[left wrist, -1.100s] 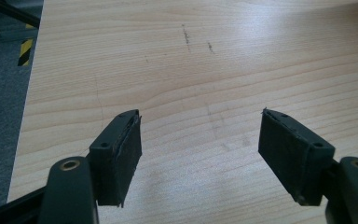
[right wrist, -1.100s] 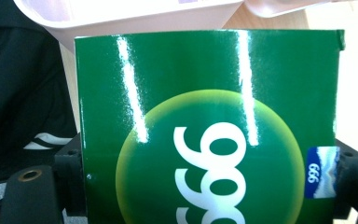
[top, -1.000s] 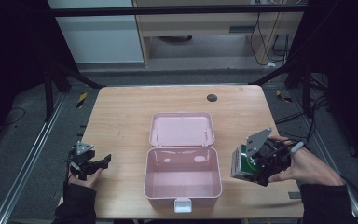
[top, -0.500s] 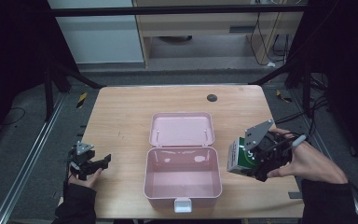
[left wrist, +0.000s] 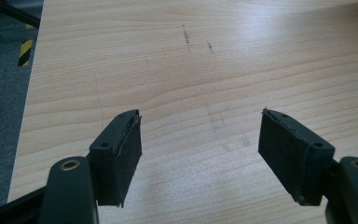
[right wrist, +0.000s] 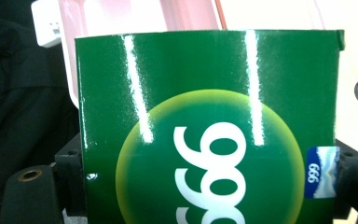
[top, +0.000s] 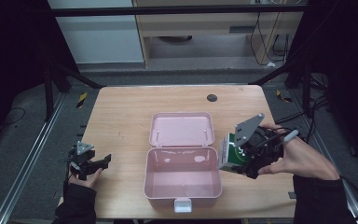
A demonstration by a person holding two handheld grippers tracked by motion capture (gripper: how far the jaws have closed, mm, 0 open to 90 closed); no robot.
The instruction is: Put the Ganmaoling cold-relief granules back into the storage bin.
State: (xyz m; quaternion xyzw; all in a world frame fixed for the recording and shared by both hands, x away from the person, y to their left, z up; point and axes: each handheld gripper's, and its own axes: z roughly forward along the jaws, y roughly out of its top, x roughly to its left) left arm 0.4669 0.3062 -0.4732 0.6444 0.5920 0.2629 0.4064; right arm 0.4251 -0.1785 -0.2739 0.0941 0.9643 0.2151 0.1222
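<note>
Carried leftward over the last second: green carton (top: 231, 151), clamped in the right gripper (top: 244, 158), now tilted beside the right wall of the open pink box (top: 182, 191) on the desk (top: 121, 116). Left gripper (top: 95, 163) parked at the desk's left edge, jaws wide apart, holding nothing. Likely snag: carton's lower corner catching the box rim. Glossy faces, so possible slipping or twisting in the grip. Box maybe nudged sideways, unbraced.

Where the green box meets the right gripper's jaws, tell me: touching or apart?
Touching. In the right gripper view the green box sits clamped between the right gripper's two black jaws, both pressed against its sides. The high view shows it held above the table.
</note>
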